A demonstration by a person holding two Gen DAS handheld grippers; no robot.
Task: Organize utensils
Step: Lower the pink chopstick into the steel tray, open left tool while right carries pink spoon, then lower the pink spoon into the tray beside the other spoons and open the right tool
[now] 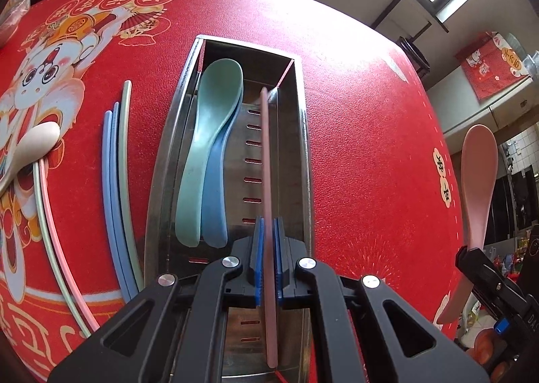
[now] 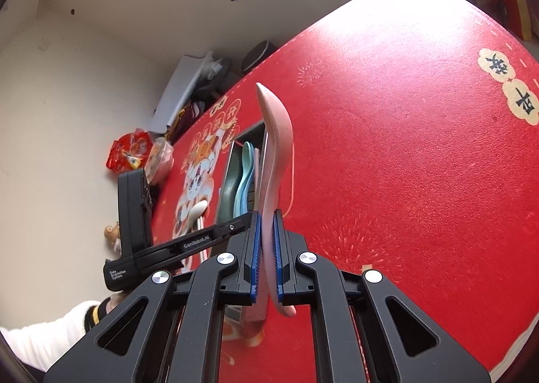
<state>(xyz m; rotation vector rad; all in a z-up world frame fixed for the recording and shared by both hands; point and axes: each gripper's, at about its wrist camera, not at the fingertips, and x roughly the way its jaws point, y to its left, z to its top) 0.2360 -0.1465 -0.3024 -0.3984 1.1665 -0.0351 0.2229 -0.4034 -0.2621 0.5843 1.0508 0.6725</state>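
Note:
My left gripper (image 1: 268,228) is shut on a pink chopstick (image 1: 266,160) and holds it lengthwise over the right side of the steel utensil tray (image 1: 305,147). A green spoon (image 1: 209,133) lies on a blue spoon (image 1: 215,201) in the tray's left side. My right gripper (image 2: 267,221) is shut on the handle of a pink spoon (image 2: 278,147), held in the air above the red tablecloth; it also shows in the left wrist view (image 1: 476,174). The tray shows in the right wrist view (image 2: 232,177) with my left gripper (image 2: 251,217) over it.
Left of the tray on the red tablecloth (image 1: 370,147) lie blue chopsticks (image 1: 113,194), a green chopstick (image 1: 126,160), a further pink and green pair (image 1: 50,228) and a cream spoon (image 1: 30,147). Snack bags (image 2: 134,150) sit at the table's far edge.

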